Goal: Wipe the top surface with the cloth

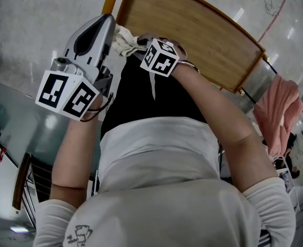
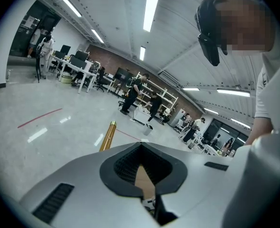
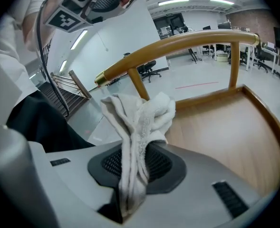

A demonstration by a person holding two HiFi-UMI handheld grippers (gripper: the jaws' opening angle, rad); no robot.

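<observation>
Right tongs (image 3: 137, 151), clamped on the white cloth (image 3: 140, 113) over the wooden top's (image 3: 225, 127) near corner, should press it flat and sweep broadly, with the left tongs (image 2: 140, 145), apparently shut and empty, best held clear.

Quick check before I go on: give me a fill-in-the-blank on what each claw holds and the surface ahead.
1. The right claw is shut on a ___ cloth.
2. The left claw is shut and holds ___.
3. The top beyond the cloth is made of ___.
4. In the head view, the fabric hanging at the right is ___.

Missing words: white; nothing; wood; pink.
</observation>
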